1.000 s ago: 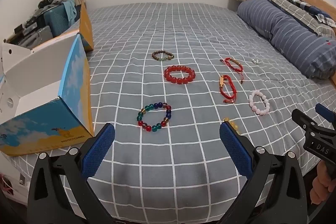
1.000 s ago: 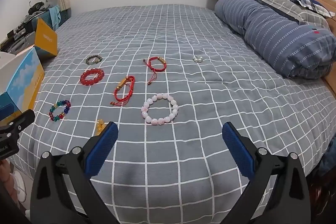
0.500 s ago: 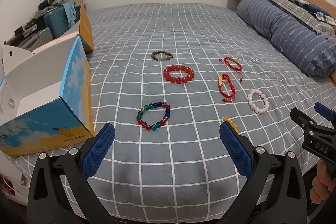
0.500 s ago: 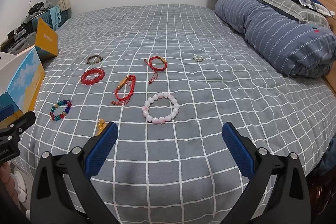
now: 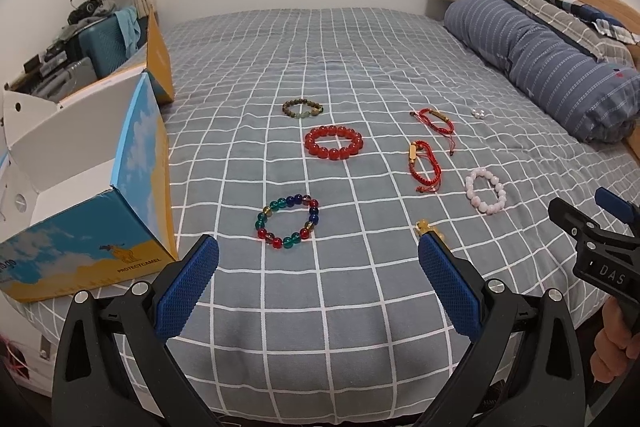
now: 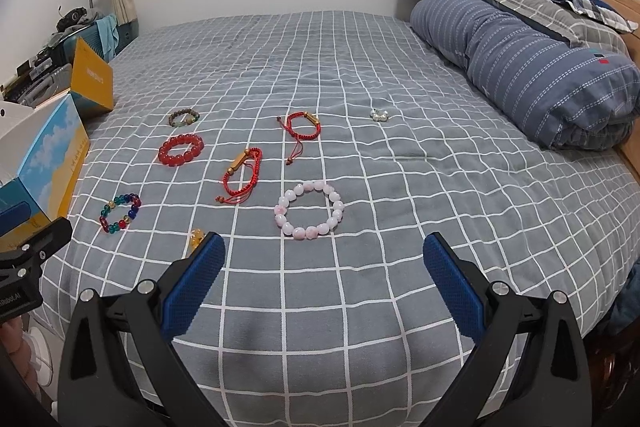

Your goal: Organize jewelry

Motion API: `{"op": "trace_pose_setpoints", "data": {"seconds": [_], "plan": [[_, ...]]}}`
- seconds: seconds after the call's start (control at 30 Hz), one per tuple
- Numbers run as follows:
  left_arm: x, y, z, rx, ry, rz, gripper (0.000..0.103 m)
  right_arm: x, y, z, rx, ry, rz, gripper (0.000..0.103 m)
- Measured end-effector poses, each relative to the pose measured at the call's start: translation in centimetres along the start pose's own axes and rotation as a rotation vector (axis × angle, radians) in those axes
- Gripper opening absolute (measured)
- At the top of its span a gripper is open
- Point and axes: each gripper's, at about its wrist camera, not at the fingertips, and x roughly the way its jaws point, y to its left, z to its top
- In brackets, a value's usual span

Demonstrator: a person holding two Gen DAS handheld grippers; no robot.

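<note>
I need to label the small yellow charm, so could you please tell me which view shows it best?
Neither shows it whole. The right wrist view shows more of the yellow charm, beside a blue pad of the right hand-held gripper. In the left wrist view the charm is half hidden behind the left hand-held gripper.

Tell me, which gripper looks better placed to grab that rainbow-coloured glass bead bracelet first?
Probably the left gripper: its open jaws point almost straight at the multicoloured glass bead bracelet, just beyond its fingertips. From the right gripper it lies far left, and the open blue-and-yellow cardboard box sits on the left.
</note>
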Motion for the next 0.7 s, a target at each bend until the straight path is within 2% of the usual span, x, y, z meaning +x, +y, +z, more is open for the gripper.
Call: {"op": "trace_pose_setpoints", "data": {"seconds": [0.7], "plan": [[-0.72,-0.38,-0.33,0.005,-0.007,-0.026,0.098,-0.64,0.22,0.04,0.000,-0.008,0.006,0.095]]}}
